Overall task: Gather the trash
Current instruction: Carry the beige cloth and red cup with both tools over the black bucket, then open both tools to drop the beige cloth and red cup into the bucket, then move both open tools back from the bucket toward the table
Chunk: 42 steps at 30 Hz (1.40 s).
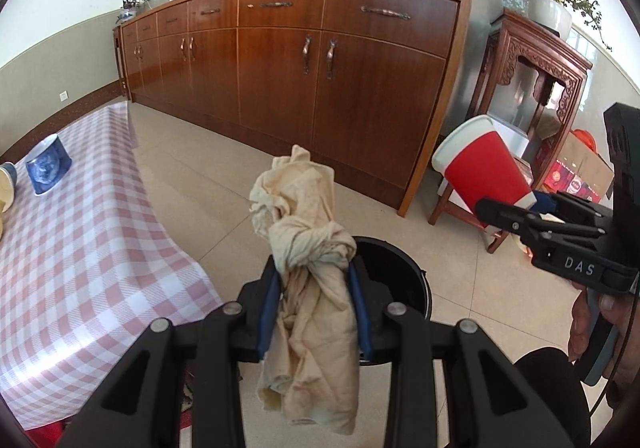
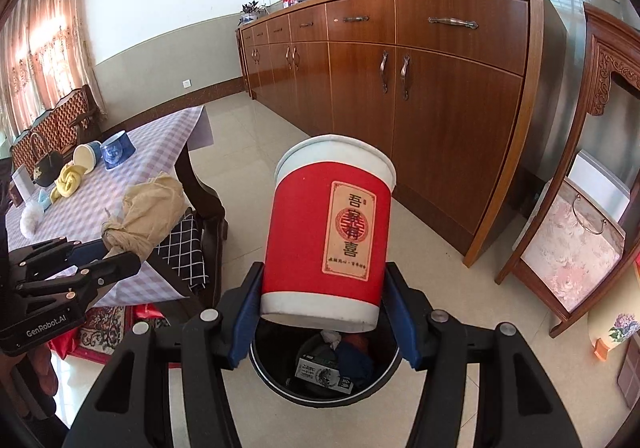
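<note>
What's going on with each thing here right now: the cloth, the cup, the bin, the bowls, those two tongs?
Left tongs: shut on the knotted beige cloth.
Right tongs: shut on the red paper cup, tilted.
Black bin: open, trash inside, below both.
Blue bowl: tipped over on the checked table.
Cabinet doors: closed.

L gripper (image 1: 316, 280) holds knotted beige cloth bundle (image 1: 308, 248) above round black trash bin (image 1: 400, 272). R gripper (image 2: 324, 312), to its right, holds red-and-white paper cup (image 2: 328, 232) over same bin; bin has box + scraps inside. Pink-checked covered table (image 1: 80, 248) left of bin; long brown wooden sideboard (image 1: 320, 67) behind.
</note>
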### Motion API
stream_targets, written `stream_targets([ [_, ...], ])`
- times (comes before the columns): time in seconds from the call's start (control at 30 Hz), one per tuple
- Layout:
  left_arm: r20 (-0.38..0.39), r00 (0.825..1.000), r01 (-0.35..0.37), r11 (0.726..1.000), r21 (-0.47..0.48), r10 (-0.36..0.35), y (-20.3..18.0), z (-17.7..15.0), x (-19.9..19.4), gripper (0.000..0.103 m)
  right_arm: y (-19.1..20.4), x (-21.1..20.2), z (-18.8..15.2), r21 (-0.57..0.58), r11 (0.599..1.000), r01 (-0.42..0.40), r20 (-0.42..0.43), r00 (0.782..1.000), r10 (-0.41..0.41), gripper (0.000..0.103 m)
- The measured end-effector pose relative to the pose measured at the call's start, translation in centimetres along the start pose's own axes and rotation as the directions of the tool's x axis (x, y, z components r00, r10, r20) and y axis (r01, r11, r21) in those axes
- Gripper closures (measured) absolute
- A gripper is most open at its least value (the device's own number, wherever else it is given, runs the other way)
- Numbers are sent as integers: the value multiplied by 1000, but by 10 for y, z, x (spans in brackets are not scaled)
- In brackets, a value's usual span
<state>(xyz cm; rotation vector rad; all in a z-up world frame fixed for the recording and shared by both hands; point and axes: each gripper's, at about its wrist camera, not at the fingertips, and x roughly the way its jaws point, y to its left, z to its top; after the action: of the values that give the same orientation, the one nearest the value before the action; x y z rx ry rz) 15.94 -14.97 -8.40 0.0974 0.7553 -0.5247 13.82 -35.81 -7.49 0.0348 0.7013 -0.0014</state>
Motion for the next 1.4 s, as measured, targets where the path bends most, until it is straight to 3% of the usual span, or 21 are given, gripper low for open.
stream_targets([
  [0.47, -173, 981, 86, 996, -23, -88, -33, -18, 80, 69, -37, 73, -46, -49, 997, -53, -173, 984, 44, 43],
  [0.67, -247, 964, 90, 994, -62, -103, -33, -26, 118, 67, -42, 125, -64, -89, 988, -126, -290, 952, 95, 43],
  [0.73, -264, 957, 96, 990, -105, -121, -30, -30, 132, 56, -42, 148, -72, -111, 983, -148, -344, 934, 102, 42],
  [0.8, -289, 955, 38, 992, -117, -70, -29, -35, 142, 19, -45, 172, -82, -131, 985, -109, -389, 920, 50, 26],
  [0.9, -301, 953, -4, 991, -131, -36, -26, -41, 143, 9, -57, 187, -89, -90, 994, -67, -419, 908, 24, 12],
  [0.97, -306, 952, -45, 992, -119, 6, -23, -44, 139, 2, -64, 187, -88, -61, 998, -35, -411, 912, 7, 2],
  [1.1, -288, 956, -94, 991, -100, 62, -21, -44, 128, 1, -70, 181, -84, -43, 999, 20, -398, 917, -35, 0],
  [1.4, -206, 974, -113, 991, -72, 96, -25, -28, 90, 1, -62, 138, -67, -8, 998, 59, -311, 949, -58, 0],
])
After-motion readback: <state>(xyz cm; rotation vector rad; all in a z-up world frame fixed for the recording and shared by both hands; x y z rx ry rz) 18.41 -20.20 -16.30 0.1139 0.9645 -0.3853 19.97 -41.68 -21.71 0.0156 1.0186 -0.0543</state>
